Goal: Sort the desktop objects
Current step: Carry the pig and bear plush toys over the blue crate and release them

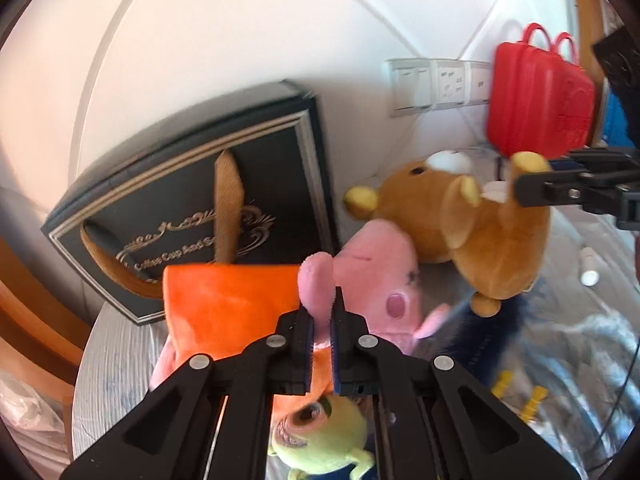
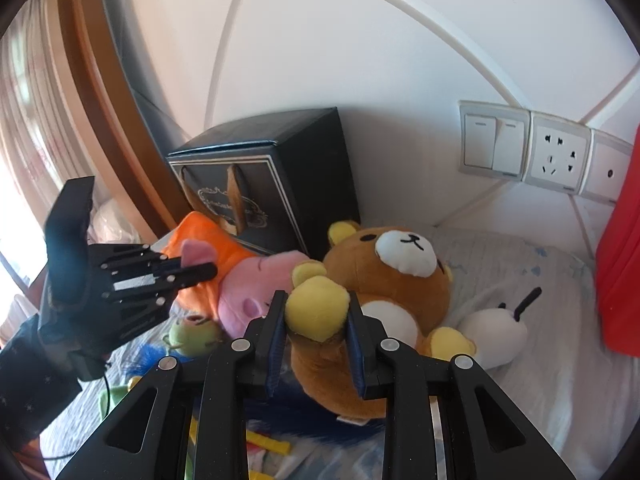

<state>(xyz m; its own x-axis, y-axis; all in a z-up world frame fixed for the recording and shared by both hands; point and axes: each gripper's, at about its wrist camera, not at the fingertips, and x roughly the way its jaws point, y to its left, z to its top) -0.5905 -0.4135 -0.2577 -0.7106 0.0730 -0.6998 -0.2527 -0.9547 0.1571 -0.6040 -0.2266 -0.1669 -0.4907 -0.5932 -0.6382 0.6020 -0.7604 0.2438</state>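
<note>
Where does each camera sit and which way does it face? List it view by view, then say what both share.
Left wrist: on the left hand-held gripper, looking along its fingers, shut on the pink pig plush's arm; right hand-held gripper at the right edge.
Right wrist: on the right hand-held gripper, shut on the brown bear's yellow paw; left gripper and dark sleeve at left.
Shared: pig, bear, black gift box, wall sockets.

The pig toy (image 2: pixel 256 280) is seen lying left of the bear toy (image 2: pixel 400 280), touching it; the box (image 2: pixel 276 184) is stood behind both, against the wall (image 2: pixel 360 40)
</note>
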